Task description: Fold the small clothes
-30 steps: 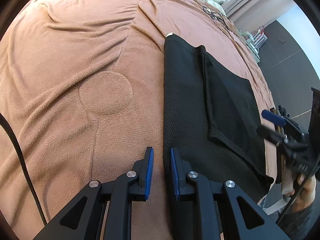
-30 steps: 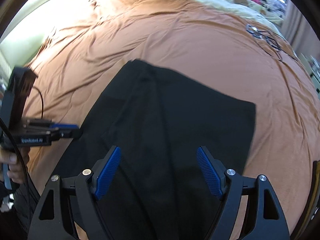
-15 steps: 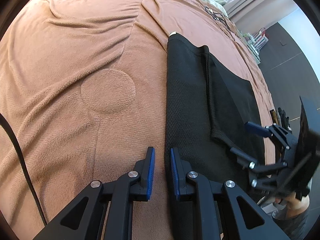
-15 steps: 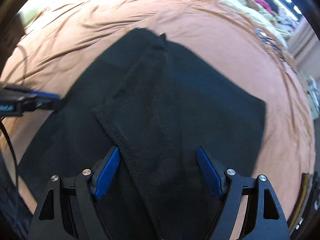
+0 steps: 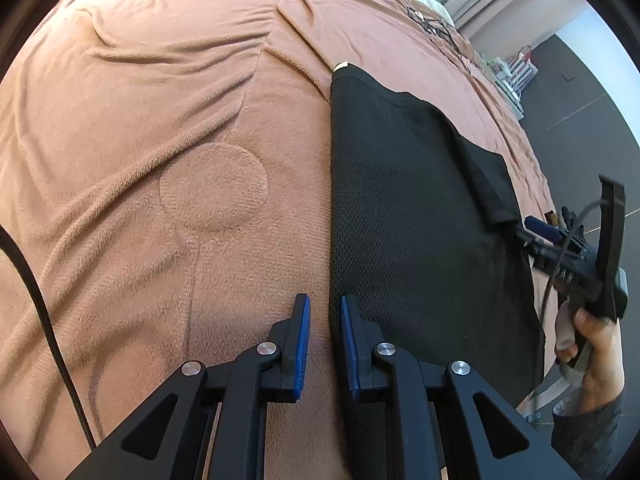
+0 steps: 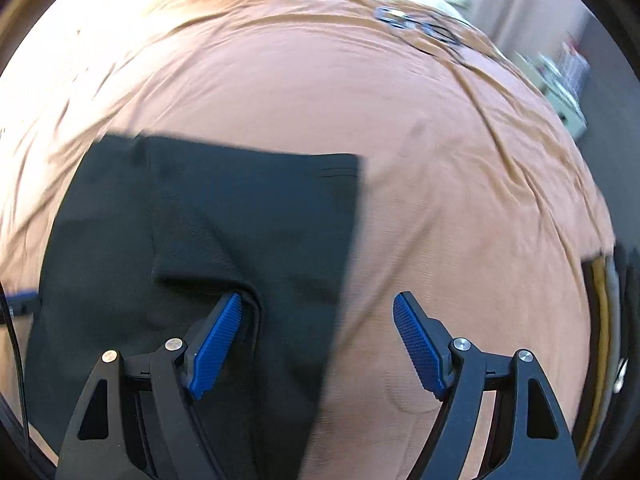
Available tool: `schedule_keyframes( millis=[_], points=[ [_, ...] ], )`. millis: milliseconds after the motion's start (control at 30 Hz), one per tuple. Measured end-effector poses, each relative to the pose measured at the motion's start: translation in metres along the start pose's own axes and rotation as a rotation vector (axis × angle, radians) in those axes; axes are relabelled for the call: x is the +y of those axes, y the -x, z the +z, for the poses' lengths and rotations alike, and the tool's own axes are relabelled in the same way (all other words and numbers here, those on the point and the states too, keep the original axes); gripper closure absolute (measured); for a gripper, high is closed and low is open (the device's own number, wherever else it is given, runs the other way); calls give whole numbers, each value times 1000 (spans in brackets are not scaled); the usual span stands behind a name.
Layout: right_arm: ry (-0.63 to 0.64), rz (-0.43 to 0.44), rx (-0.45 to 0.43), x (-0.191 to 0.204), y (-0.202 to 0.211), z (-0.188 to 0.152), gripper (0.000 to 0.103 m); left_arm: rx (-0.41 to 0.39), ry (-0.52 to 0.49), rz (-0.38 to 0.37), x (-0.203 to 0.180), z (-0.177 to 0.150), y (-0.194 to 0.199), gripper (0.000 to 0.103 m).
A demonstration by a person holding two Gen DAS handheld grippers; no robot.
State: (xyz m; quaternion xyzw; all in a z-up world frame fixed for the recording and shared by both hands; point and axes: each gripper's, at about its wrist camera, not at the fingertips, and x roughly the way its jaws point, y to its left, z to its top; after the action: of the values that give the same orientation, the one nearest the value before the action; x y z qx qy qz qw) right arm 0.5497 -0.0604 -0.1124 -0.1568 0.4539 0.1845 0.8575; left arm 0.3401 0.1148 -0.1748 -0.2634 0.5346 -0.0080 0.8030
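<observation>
Left gripper (image 5: pixel 323 344): unmoved, jaws narrowly apart, empty, straddling garment's near-left edge. Right gripper (image 6: pixel 318 340): jaws wide, swung rightward since earlier frame, left pad now under raised fold of black garment (image 5: pixel 408 216). Garment flat on brown blanket (image 5: pixel 160 160).

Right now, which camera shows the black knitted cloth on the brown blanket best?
The left wrist view: the black knitted cloth is sharp there, its weave, long straight edge and folded flap plain. The right wrist view shows the cloth blurred, partly behind the open right gripper.
</observation>
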Motion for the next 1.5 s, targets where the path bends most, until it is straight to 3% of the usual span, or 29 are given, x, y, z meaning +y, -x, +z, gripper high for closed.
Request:
schedule_keyframes(
  millis=[67, 233, 333, 467, 567, 633, 733, 1067, 1167, 1267, 1433, 1500],
  points=[
    [-67, -16, -11, -17, -2, 0, 26, 0, -10, 10, -2, 1, 2, 85],
    [-166, 82, -47, -44, 0, -4, 26, -14, -38, 31, -8, 5, 8, 85],
    [-214, 230, -60, -58, 1, -10, 27, -33, -47, 27, -10, 14, 13, 84],
    [-259, 415, -47, -76, -12, -11, 36, -44, -45, 13, -12, 25, 13, 84],
    [-284, 501, -54, -87, -24, -10, 36, -43, -48, 1, -15, 34, 9, 84],
    [-301, 544, -58, -92, -31, -10, 36, -42, -42, -1, -16, 39, 5, 76],
    [-307, 577, -64, -100, -43, -6, 36, -46, -23, -9, -15, 46, 0, 65],
    [-310, 662, 13, -102, -82, 7, 36, -53, -12, -29, -9, 73, -17, 65],
    [-337, 728, 21, -111, -86, 8, 37, -47, -9, -43, -7, 80, -22, 65],
    [-345, 801, 41, -118, -92, 5, 55, -49, -9, -58, -7, 88, -27, 65],
    [-325, 803, 64, -118, -107, 14, 56, -55, -4, -83, -8, 100, -35, 67],
    [-319, 797, 64, -117, -111, 21, 63, -54, -2, -94, -10, 106, -39, 68]
  ],
)
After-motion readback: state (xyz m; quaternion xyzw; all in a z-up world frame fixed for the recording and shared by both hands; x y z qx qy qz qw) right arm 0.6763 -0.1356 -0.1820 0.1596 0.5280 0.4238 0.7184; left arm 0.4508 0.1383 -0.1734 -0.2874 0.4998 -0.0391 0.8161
